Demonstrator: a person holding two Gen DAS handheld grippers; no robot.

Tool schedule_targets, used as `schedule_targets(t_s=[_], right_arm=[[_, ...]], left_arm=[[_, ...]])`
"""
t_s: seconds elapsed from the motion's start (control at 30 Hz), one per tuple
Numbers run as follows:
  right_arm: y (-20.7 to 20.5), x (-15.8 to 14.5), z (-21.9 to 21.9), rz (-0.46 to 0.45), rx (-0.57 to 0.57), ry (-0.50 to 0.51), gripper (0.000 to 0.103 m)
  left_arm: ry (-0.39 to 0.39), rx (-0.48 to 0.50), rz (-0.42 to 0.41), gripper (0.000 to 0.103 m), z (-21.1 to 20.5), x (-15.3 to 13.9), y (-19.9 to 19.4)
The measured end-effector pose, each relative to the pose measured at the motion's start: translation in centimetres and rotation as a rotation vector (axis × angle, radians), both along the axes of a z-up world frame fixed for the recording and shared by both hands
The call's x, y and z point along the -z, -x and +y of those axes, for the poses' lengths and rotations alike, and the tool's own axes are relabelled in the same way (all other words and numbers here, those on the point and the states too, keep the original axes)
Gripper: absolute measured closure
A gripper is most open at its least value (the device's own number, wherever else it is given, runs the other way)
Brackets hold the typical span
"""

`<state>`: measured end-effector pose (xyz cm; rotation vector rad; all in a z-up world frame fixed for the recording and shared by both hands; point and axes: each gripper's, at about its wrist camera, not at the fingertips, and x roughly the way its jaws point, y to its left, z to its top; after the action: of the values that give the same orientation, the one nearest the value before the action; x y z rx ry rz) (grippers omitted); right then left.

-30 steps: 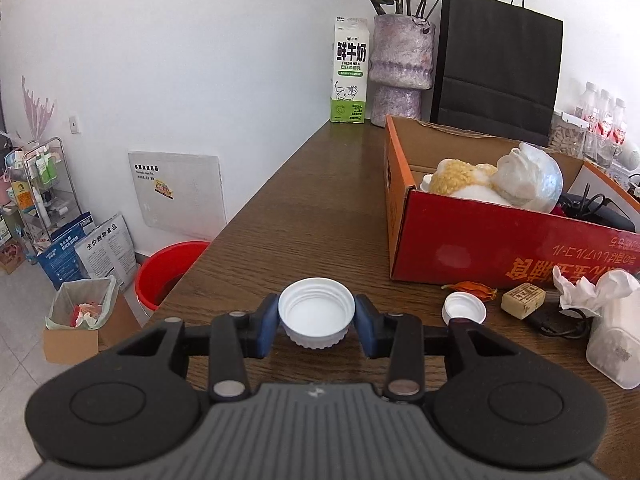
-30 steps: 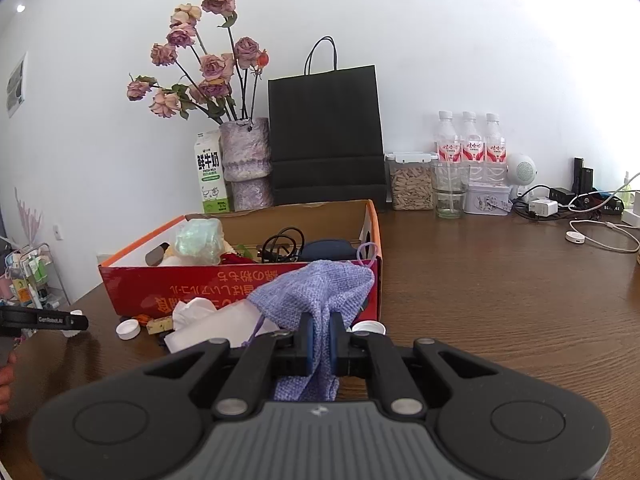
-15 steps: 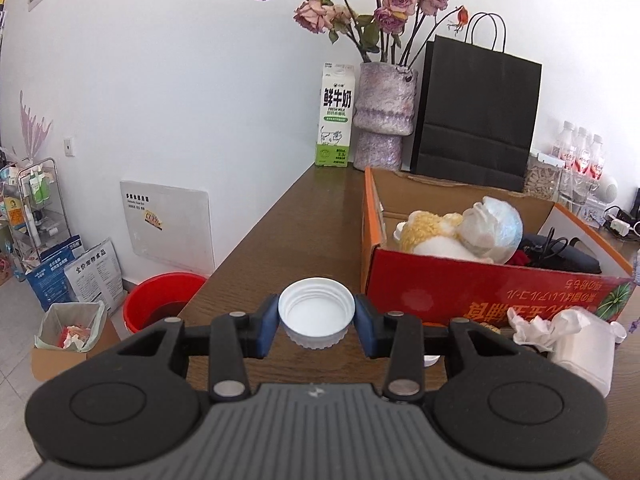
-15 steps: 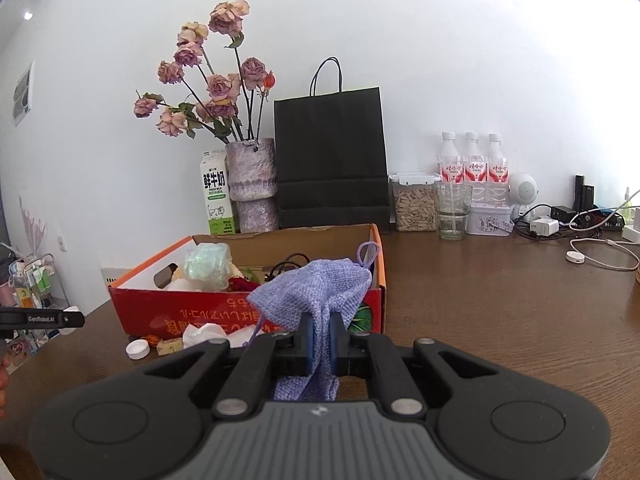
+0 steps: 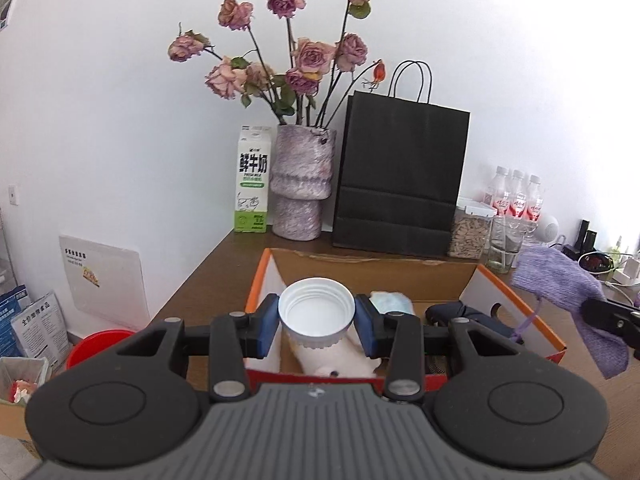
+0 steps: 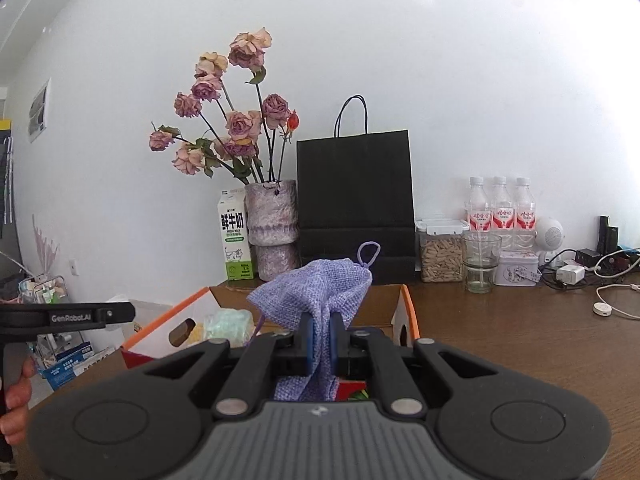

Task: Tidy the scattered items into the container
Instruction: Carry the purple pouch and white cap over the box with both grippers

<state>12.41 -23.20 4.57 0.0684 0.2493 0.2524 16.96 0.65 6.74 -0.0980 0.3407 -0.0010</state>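
My left gripper (image 5: 317, 322) is shut on a white screw lid (image 5: 317, 312), its open side facing the camera, held above the near left part of the red cardboard box (image 5: 516, 304). Inside the box lie a pale plush toy (image 5: 340, 360), a bluish wrapped bundle (image 5: 390, 303) and dark cables (image 5: 464, 314). My right gripper (image 6: 319, 340) is shut on a purple woven drawstring pouch (image 6: 316, 292), raised over the box's (image 6: 410, 314) right end. The same pouch (image 5: 560, 284) shows at the right edge of the left wrist view.
A milk carton (image 5: 253, 184), a vase of dried roses (image 5: 302, 184), a black paper bag (image 5: 400, 176), a jar of seeds (image 5: 470, 232), a glass (image 6: 481, 260) and water bottles (image 6: 500, 208) line the back wall. Cables and chargers (image 6: 600, 276) lie at right. A red bucket (image 5: 92, 346) stands on the floor.
Both grippers have risen and moved in over the box. The lid went from low above the table in front of the box to above its inside; the pouch lifted too.
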Motion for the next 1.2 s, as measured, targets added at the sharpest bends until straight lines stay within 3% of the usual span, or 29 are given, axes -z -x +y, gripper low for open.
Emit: schedule_targets(t_s=[0.27, 0.53, 0.87, 1.07, 1.2], right_arm=[[-4.1, -2.0, 2.5, -0.054, -0.018, 0.004, 0.096], [-10.4, -3.0, 3.9, -0.026, -0.03, -0.005, 0.096], [-15.8, -0.5, 4.0, 0.058, -0.036, 0.029, 0.096], [-17.9, 1.6, 3.4, 0.154, -0.021, 0.015, 0.096], [-17.9, 2.3, 3.6, 0.167, -0.019, 0.029, 0.096]], left_arm=[[0.027, 0.015, -0.033, 0.063, -2.3, -2.1, -4.5], [0.022, -0.021, -0.038, 0.063, -3.0, -2.7, -9.5], [-0.009, -0.018, 0.083, 0.063, -3.2, 0.8, -15.6], [-0.016, -0.04, 0.135, 0.063, -2.6, 2.3, -16.4], [-0.03, -0.035, 0.137, 0.063, -2.8, 2.5, -16.2]])
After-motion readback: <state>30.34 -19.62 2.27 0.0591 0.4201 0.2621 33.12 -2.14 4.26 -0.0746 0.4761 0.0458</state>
